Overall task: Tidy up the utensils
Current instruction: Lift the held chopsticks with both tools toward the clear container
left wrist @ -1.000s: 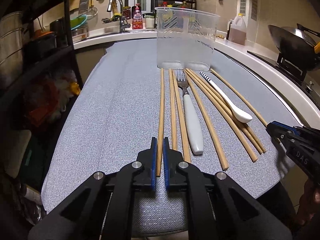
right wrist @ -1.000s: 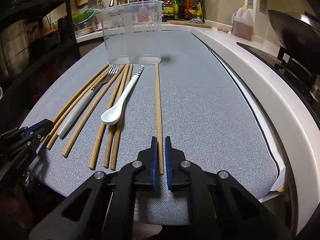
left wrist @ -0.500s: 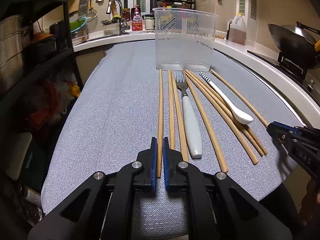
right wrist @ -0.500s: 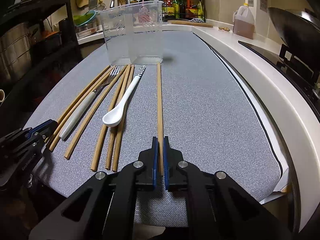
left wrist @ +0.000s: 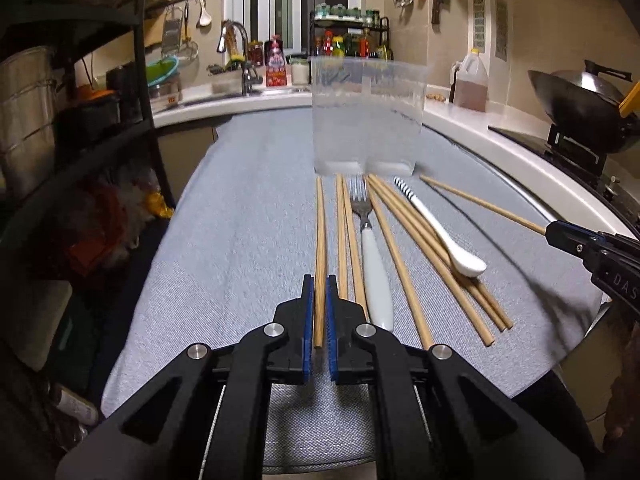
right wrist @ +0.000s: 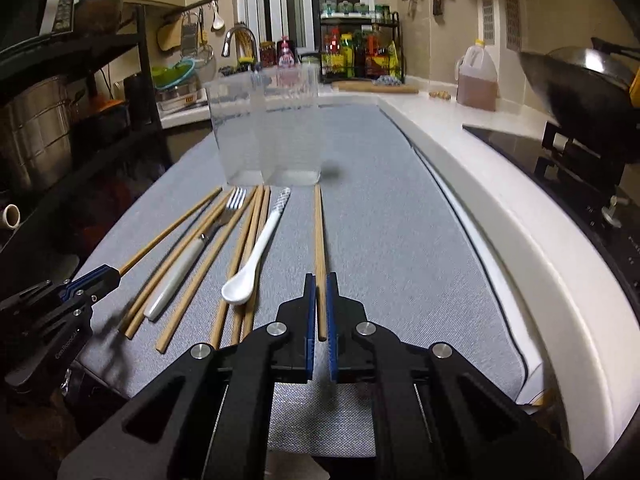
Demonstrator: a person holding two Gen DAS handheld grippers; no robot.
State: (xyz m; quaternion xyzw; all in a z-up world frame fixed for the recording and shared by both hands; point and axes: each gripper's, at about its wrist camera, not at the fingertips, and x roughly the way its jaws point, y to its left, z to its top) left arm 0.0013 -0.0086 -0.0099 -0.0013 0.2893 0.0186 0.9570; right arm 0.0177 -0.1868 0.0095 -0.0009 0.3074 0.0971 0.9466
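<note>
the right gripper (right wrist: 319, 306) has just clamped and lifted the chopstick (right wrist: 319, 236) nearest the clear container (right wrist: 268, 128), the left gripper (left wrist: 319, 308) already clamps its own chopstick (left wrist: 320, 232) before it, so both look ready to go in.

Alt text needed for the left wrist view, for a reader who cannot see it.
The left gripper is shut on the near end of a wooden chopstick on a grey cloth-covered table. Beside it lie more chopsticks, a white-handled fork and a white spoon, before a clear plastic container. The right gripper holds another chopstick at right.
</note>
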